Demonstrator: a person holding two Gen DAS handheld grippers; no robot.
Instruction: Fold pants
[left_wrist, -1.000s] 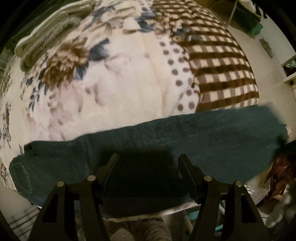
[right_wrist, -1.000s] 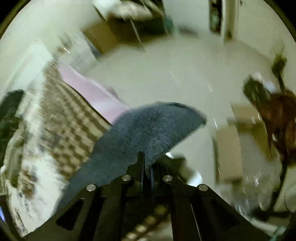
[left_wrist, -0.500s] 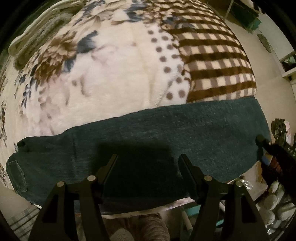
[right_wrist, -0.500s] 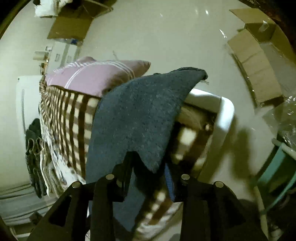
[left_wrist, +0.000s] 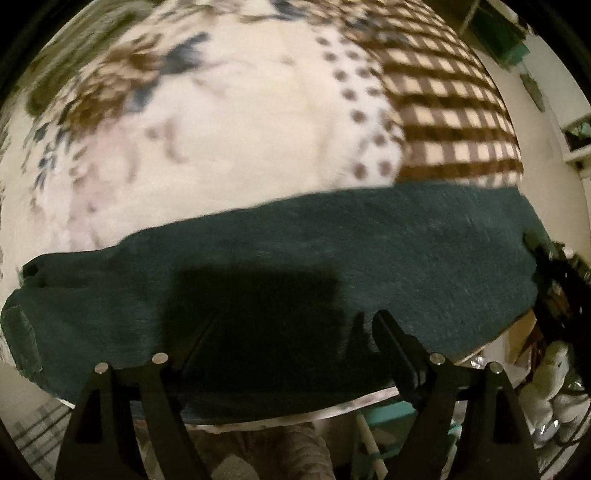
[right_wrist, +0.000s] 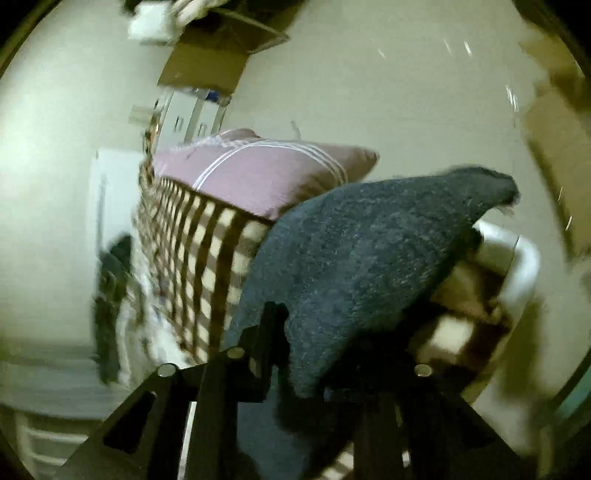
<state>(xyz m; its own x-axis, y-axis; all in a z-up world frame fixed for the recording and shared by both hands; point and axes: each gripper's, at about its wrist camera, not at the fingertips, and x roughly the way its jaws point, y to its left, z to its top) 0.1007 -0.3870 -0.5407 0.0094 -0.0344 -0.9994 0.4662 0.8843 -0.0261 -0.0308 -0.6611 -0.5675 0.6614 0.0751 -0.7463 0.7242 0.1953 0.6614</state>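
Currently one pair of pants (left_wrist: 332, 266) lies as a long dark strip along the near edge of the blanket-covered bed (left_wrist: 236, 147), apparently halved lengthwise; the crosswise folds remain, by my judgement; my left gripper (left_wrist: 291, 332) hovers over the strip's middle, jaws having just widened, holding nothing; my right gripper (right_wrist: 314, 332) has the leg end draped between its fingers, jaws having just narrowed on it; one pillow (right_wrist: 258, 170) sits beyond.

One pair of pants (left_wrist: 332, 251) (dark), one blanket (left_wrist: 240, 129), one pillow (right_wrist: 258, 173), two claws (left_wrist: 291, 332) (right_wrist: 306, 350)
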